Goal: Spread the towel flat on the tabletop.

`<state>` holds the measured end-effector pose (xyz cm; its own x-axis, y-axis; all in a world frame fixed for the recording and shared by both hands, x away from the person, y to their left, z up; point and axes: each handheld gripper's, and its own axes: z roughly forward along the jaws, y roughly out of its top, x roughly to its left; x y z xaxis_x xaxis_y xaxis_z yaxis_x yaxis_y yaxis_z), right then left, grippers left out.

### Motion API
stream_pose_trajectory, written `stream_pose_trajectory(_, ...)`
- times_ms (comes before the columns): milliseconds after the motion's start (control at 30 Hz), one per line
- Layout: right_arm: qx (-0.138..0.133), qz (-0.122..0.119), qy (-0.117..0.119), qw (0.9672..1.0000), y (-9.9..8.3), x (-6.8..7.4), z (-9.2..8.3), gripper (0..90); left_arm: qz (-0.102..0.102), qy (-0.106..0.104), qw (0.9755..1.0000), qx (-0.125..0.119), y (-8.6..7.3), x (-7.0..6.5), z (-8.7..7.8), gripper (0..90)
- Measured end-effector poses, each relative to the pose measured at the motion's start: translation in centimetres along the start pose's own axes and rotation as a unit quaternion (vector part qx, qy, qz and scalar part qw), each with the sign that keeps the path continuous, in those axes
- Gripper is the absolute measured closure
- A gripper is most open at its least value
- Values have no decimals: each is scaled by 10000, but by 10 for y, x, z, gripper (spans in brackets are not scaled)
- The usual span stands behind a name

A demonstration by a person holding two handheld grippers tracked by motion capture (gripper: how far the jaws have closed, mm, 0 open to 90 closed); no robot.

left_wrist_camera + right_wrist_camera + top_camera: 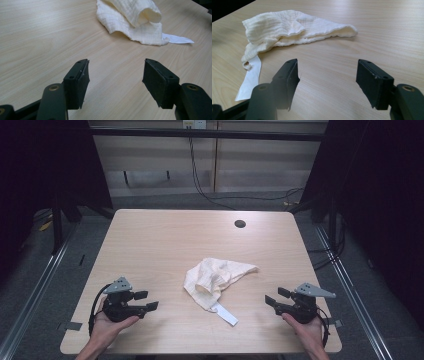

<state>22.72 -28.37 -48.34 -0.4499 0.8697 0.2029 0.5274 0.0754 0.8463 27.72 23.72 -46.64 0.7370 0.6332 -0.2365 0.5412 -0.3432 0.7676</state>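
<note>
At table centre, slightly toward the near edge, lies a crumpled cream cloth (216, 277) with a white label strip (226, 315) trailing from its near end. Table (165, 240) is otherwise bare apart from a dark grommet hole (240, 224) at the far side.

Left gripper (146, 301) rests near the left near corner, jaws spread wide and empty, aimed at the cloth. Right gripper (276, 296) sits opposite at the right, likewise released with nothing between its jaws. Both stand well apart from the cloth.

Assessment: the step in hand appears to be the approach for a first grasp. Recommended practice: bring each gripper in low, take a single layer at a distinct edge or corner on opposite sides, and avoid pinching the bunched folds or the label alone.
</note>
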Motion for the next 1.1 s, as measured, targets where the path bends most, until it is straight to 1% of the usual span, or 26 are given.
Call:
stream_pose_trajectory(100,-17,-1,-15,10000,1,1,-1,339,-6,14,10000,-6,0,1,0,379)
stream_pose_trajectory(133,-11,-10,-41,10000,1,0,-1,349,-54,72,10000,-39,0,1,0,385)
stream_pose_trajectory(167,-31,13,-143,9999,1,-1,-3,351,-166,68,9998,-95,1,3,2,415)
stream_pose_trajectory(200,10,24,-126,9999,1,-2,-3,351,-245,49,9996,-115,2,3,3,429)
stream_pose_trajectory(233,73,68,-120,9999,1,-2,-2,351,-186,119,9996,-168,6,3,6,433)
stream_pose_trajectory(300,122,67,-115,9998,1,-2,-2,358,-180,113,9996,-182,8,3,7,436)
stream_pose_trajectory(333,127,20,-57,9999,1,-1,-2,373,-163,105,9996,-185,9,2,9,472)
stream_pose_trajectory(367,127,20,-57,9999,1,-1,-2,373,-96,97,9998,-158,10,2,10,472)
stream_pose_trajectory(400,140,-41,-5,9999,2,0,-2,379,154,140,9997,-98,13,-2,14,498)
stream_pose_trajectory(433,152,-59,30,9999,2,1,-1,384,218,94,9997,-79,15,-4,16,504)
stream_pose_trajectory(467,153,-99,48,9998,2,1,-1,386,285,101,9995,-68,17,-5,18,527)
stream_pose_trajectory(500,153,-99,48,9998,2,1,-1,386,285,101,9995,-68,17,-5,18,558)
stream_pose_trajectory(533,198,-126,132,9996,1,3,-1,404,355,182,9992,-7,20,-7,21,561)
stream_pose_trajectory(633,259,-190,182,9993,1,7,-1,404,359,137,9993,-20,24,-10,24,568)
stream_pose_trajectory(667,264,-247,200,9991,2,9,-1,403,418,4,9991,24,25,-13,21,567)
stream_pose_trajectory(700,264,-247,200,9991,2,9,-1,403,418,4,9991,24,25,-13,21,567)
stream_pose_trajectory(733,365,-348,300,9983,2,13,0,362,443,-34,9990,-28,26,-15,18,563)
stream_pose_trajectory(767,376,-370,280,9982,2,15,0,363,433,-55,9990,-74,27,-17,17,555)
stream_pose_trajectory(833,409,-377,378,9977,1,19,1,367,460,-95,9988,-124,29,-17,16,556)
stream_pose_trajectory(867,364,-421,349,9978,2,22,1,377,498,-118,9985,-181,32,-18,16,556)
stream_pose_trajectory(900,364,-421,349,9978,2,22,1,377,498,-118,9985,-181,32,-18,16,556)
stream_pose_trajectory(933,264,-467,379,9978,4,24,1,393,543,-153,9983,-165,38,-16,21,557)
stream_pose_trajectory(967,264,-467,379,9978,4,24,1,393,543,-153,9983,-165,38,-16,21,564)
stream_pose_trajectory(1000,251,-479,376,9978,5,24,3,392,530,-218,9982,-200,43,-15,27,567)
stream_pose_trajectory(1067,295,-482,409,9976,5,23,4,392,616,-251,9977,-152,49,-17,35,582)
stream_pose_trajectory(1100,295,-482,409,9976,5,23,4,392,616,-251,9977,-152,49,-17,35,591)
